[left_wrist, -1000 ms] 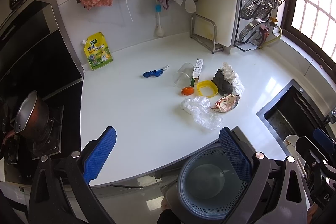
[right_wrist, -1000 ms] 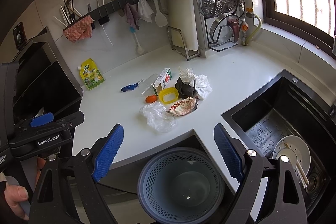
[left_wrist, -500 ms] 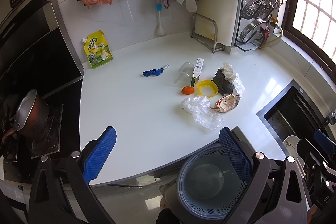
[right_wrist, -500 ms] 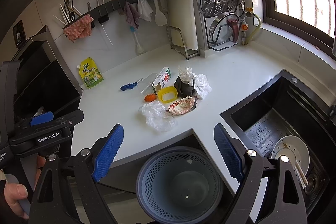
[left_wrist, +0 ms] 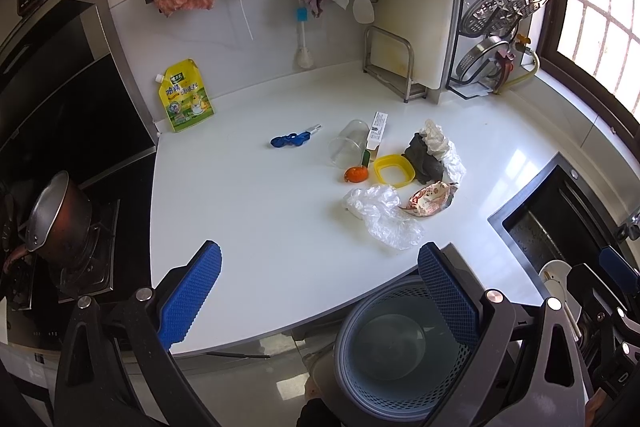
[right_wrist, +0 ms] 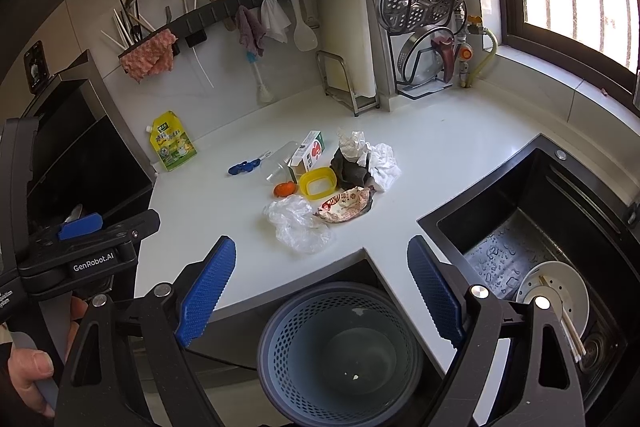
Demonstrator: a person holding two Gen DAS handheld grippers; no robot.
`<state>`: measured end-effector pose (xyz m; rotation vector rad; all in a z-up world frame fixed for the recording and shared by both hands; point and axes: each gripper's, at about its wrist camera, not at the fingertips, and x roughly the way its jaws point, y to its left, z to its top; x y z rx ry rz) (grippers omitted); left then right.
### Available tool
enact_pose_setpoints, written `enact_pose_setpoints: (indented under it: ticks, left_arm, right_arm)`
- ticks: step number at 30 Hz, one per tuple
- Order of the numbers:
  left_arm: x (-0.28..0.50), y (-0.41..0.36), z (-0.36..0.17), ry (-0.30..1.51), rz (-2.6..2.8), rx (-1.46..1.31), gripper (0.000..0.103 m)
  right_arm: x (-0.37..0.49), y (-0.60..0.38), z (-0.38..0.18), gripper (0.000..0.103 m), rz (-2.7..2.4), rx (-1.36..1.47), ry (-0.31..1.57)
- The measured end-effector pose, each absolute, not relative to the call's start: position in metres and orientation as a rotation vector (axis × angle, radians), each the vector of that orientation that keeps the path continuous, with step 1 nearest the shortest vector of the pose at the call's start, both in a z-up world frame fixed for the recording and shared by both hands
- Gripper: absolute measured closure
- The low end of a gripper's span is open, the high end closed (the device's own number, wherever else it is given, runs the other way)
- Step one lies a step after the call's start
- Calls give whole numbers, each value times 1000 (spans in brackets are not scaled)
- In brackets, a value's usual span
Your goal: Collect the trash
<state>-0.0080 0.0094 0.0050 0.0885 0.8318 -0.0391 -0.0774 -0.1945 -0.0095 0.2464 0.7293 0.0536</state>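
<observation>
Trash ahead of two spread grippers

Trash sits clustered on the white counter (left_wrist: 260,219), well ahead of both tools: a crumpled clear plastic bag (left_wrist: 380,213) nearest, a snack wrapper (left_wrist: 430,201), yellow lid (left_wrist: 394,169), orange scrap (left_wrist: 355,174) and small carton (right_wrist: 308,153) beyond. The left gripper (left_wrist: 318,297) and right gripper (right_wrist: 320,291) both have fingers wide apart, holding nothing. A mesh bin (right_wrist: 340,355) stands below them.

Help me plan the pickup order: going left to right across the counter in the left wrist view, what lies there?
Yellow pouch → blue clip → clear cup → yellow lid → snack wrapper.
</observation>
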Motion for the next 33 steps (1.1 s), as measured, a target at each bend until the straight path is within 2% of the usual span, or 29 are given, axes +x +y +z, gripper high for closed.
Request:
enact_pose_setpoints:
  ticks: [21, 33]
  left_arm:
    - [3, 1, 1, 841, -39, 84, 6]
    - [44, 26, -39, 901, -14, 73, 6]
  right_arm:
    - [-66, -202, -15, 19, 54, 251, 740]
    - [-25, -199, -66, 19, 23, 278, 858]
